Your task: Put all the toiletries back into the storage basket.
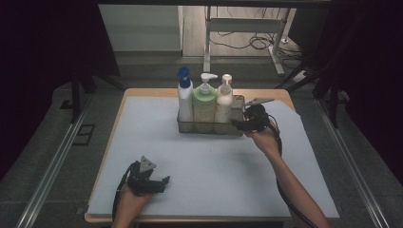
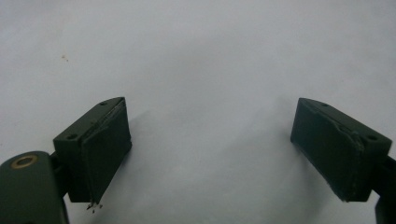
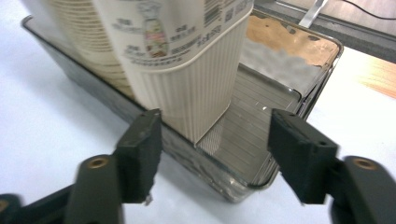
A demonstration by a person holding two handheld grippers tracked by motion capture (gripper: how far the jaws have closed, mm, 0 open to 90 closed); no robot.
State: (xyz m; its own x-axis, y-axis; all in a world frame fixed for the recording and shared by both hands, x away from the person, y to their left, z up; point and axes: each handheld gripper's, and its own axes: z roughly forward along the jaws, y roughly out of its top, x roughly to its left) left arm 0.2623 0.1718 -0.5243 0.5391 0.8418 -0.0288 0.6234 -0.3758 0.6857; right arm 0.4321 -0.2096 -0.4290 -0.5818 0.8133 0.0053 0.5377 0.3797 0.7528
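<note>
A clear tray (image 1: 237, 128) stands at the back middle of the table with three bottles in a row: a white one with a blue cap (image 1: 185, 97), a green pump bottle (image 1: 205, 100) and a cream pump bottle (image 1: 224, 100). My right gripper (image 1: 239, 124) is at the tray's right end, pointing left. In the right gripper view its jaws (image 3: 215, 126) stand open around the tray's near corner (image 3: 243, 186), pads clear of it, with the ribbed cream bottle (image 3: 187, 79) just beyond. My left gripper (image 1: 165, 182) rests near the front left, open, with just the bare sheet (image 2: 210, 70) between its jaws (image 2: 210, 112).
A pale sheet (image 1: 199, 161) covers most of the wooden tabletop. The tray's right part (image 3: 271, 93) holds no bottle. A desk frame and cables (image 1: 256, 38) lie on the floor beyond the table. Metal rails (image 1: 57, 156) run along both sides.
</note>
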